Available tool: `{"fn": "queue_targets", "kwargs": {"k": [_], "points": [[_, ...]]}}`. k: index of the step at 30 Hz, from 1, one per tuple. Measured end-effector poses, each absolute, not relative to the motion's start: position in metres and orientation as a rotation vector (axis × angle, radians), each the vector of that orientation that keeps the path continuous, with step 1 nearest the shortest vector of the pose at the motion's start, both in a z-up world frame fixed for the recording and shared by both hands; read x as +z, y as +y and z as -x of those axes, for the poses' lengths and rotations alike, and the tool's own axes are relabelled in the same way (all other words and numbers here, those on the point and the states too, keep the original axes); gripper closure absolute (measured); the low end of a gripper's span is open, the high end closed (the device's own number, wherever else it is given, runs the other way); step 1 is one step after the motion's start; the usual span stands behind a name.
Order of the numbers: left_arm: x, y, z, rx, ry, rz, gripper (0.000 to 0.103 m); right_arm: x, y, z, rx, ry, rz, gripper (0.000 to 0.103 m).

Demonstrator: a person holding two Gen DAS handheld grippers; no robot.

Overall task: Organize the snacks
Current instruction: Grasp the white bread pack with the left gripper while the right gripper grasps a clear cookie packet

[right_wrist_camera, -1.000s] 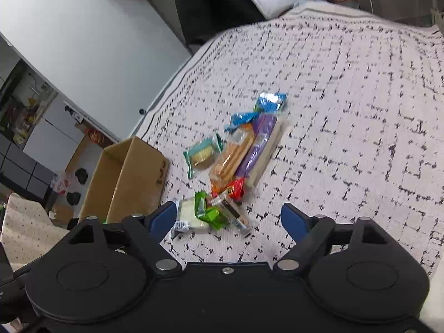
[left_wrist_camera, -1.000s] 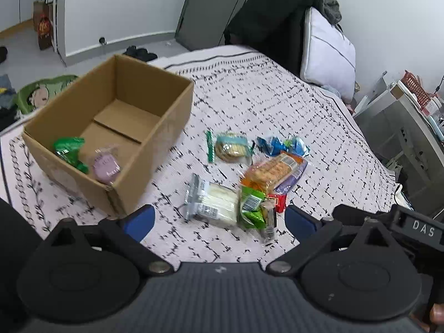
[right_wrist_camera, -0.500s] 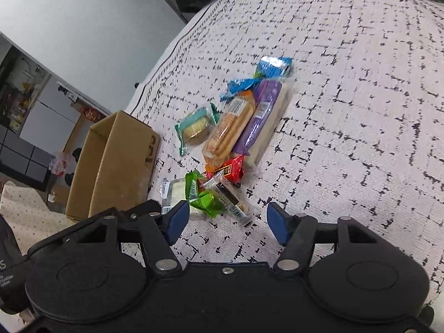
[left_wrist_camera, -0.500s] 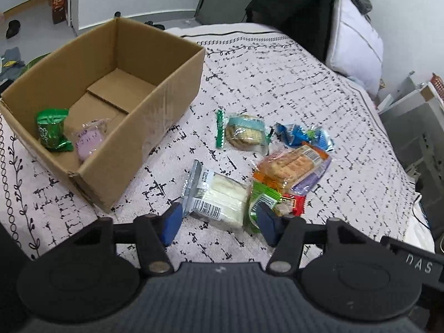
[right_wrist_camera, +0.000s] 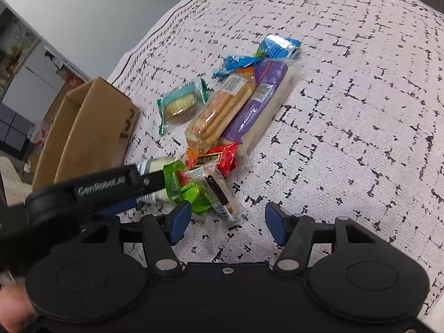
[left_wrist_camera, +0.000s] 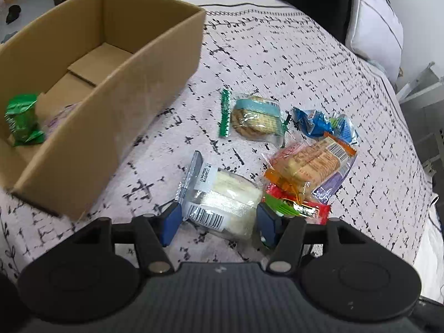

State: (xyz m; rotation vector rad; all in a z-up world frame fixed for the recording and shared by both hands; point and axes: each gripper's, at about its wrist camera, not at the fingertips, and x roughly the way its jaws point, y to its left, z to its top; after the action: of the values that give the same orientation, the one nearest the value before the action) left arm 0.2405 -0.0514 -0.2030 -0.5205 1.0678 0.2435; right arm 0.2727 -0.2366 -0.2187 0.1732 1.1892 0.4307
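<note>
The left tongs (left_wrist_camera: 217,223) had dropped from above the bed (left_wrist_camera: 277,55) and narrowed until their spread pads bracketed the white sandwich pack (left_wrist_camera: 222,197), just right of the cardboard box (left_wrist_camera: 116,88); a grasp looked imminent. The right tongs (right_wrist_camera: 227,219) hung spread beside the green wrapper (right_wrist_camera: 183,186), holding nothing.

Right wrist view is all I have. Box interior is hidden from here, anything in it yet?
Observer: Yes. A green packet sits at the near end of the cardboard box.
Operator: Only that?
Observer: A pale purple packet lies beside it, mostly hidden by the box wall.
Operator: Left tongs on what?
Observer: The left tongs straddle the white barcoded pack, one finger on each side, jaws open. I cannot tell whether they touch it.
</note>
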Motion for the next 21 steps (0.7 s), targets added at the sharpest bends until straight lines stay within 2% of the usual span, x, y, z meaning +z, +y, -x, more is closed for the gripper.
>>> {"fn": "queue_targets", "kwargs": {"k": [4,8,9,10,11,13,16,17,19,21], "points": [[-0.206,-0.054,-0.250,0.238,1.083,0.510,0.040,-0.220,-0.235,-0.275,0.435,1.179,-0.159,0.045],[-0.209,-0.056,-0.260,0.253,1.096,0.488,0.031,-0.220,-0.233,-0.276,0.444,1.164,-0.151,0.045],[-0.212,-0.056,-0.262,0.257,1.108,0.486,0.030,-0.220,-0.232,-0.276,0.450,1.161,-0.147,0.048],[-0.215,-0.054,-0.264,0.253,1.113,0.492,0.027,-0.220,-0.231,-0.276,0.457,1.161,-0.142,0.059],[-0.217,-0.053,-0.265,0.248,1.115,0.499,0.026,-0.222,-0.230,-0.276,0.465,1.169,-0.137,0.064],[-0.220,-0.052,-0.265,0.239,1.116,0.499,0.026,-0.225,-0.228,-0.277,0.485,1.185,-0.146,0.070],[-0.220,-0.057,-0.265,0.231,1.110,0.460,0.028,-0.224,-0.224,-0.275,0.505,1.183,-0.112,0.082],[-0.219,-0.057,-0.264,0.230,1.105,0.462,0.031,-0.224,-0.224,-0.274,0.505,1.181,-0.101,0.082],[-0.218,-0.056,-0.262,0.223,1.100,0.475,0.040,-0.223,-0.225,-0.273,0.506,1.179,-0.098,0.090],[-0.214,-0.058,-0.260,0.227,1.096,0.457,0.045,-0.221,-0.228,-0.272,0.509,1.172,-0.113,0.090]]}}
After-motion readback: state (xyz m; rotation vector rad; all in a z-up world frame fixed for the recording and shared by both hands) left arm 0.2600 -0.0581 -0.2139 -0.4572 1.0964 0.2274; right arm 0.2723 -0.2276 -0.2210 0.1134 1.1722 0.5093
